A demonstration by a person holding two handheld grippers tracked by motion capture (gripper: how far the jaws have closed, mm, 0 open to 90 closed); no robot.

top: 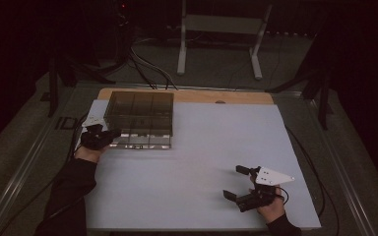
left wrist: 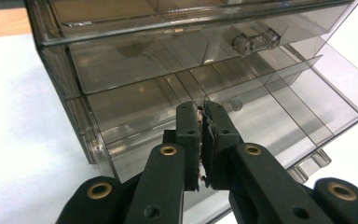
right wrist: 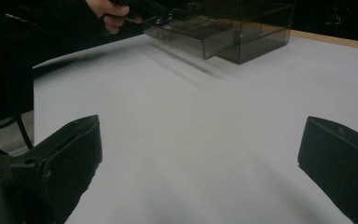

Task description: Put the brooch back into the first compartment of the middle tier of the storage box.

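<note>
Just ahead of the left hand-held gripper: drawer box.

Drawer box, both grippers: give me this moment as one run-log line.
left gripper: shut, at pulled-out bottom drawer of smoky drawer box | right gripper: open, holds nothing, over white table | knob grip: cannot tell

The desk is covered in a plain pale grey-white sheet, with a strip of light brown wood showing along its far edge. At the far left stands a smoky, see-through grey-brown drawer box with clear knobs. Both tongs, left and right, are matt black; the left has brass-coloured rivets, and the right carries a pale grey three-cornered plate. The sleeve is black.
</note>
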